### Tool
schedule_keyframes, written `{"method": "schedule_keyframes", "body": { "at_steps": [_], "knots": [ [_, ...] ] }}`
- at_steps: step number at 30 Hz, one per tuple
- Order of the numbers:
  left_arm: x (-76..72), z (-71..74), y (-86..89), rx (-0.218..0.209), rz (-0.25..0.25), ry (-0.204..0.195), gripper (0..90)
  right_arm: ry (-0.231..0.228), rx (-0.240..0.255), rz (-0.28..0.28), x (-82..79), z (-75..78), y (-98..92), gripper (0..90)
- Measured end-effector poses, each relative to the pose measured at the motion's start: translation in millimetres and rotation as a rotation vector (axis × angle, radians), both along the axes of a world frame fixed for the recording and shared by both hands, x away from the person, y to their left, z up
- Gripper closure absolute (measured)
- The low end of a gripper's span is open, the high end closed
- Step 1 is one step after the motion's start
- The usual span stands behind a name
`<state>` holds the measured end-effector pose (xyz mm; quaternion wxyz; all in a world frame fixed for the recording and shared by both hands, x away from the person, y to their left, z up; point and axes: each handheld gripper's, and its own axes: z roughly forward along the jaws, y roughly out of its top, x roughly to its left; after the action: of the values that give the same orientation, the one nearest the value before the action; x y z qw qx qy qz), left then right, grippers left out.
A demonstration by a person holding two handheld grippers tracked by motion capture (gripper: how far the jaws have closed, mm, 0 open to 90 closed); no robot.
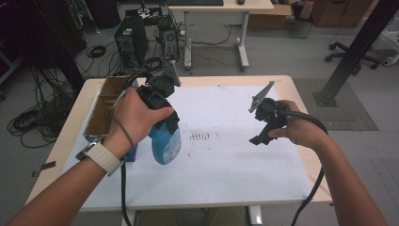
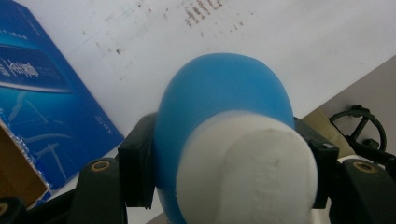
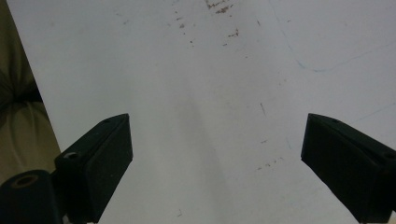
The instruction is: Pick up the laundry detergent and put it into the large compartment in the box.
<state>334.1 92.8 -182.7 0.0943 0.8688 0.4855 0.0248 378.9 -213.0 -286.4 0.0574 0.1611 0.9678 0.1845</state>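
A blue plastic bottle (image 1: 166, 145) with a white cap (image 2: 252, 172) hangs just above the white sheet (image 1: 226, 155), near the table's left side. My left gripper (image 1: 165, 123) is shut on its upper part; in the left gripper view the black jaws press on both sides of the blue bottle (image 2: 219, 93). My right gripper (image 1: 259, 140) hovers over the right half of the sheet. Its jaws stand wide apart in the right gripper view, with nothing but the white sheet (image 3: 210, 93) between the right gripper's (image 3: 215, 149) fingers.
An open cardboard box (image 1: 104, 106) with blue printed sides (image 2: 42, 102) stands at the table's left edge, close beside the bottle. Brown smudges (image 1: 199, 136) mark the sheet's middle. Beyond the table are a computer tower (image 1: 131, 40), cables and a desk.
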Motion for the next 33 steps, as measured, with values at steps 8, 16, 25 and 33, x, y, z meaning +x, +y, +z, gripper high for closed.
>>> {"method": "schedule_keyframes", "body": {
  "at_steps": [8, 16, 25, 33],
  "knots": [
    [-1.1, 17.1, 3.1, 0.000, 0.027, -0.010, 37.1, -0.005, 0.004, 0.008, 0.1, 2.1, 1.2, 9.1],
    [0.7, 31.0, 8.9, -0.017, 0.062, -0.009, 37.1, -0.007, 0.008, 0.012, 0.5, 3.4, 1.2, 9.1],
    [4.3, 42.4, 15.3, -0.018, 0.101, -0.012, 37.1, -0.008, 0.010, 0.015, 1.2, 3.9, 1.4, 9.1],
    [8.6, 52.7, 20.2, -0.021, 0.132, -0.018, 37.2, -0.007, 0.015, 0.022, 3.8, 2.5, 2.8, 9.1]
  ]
}}
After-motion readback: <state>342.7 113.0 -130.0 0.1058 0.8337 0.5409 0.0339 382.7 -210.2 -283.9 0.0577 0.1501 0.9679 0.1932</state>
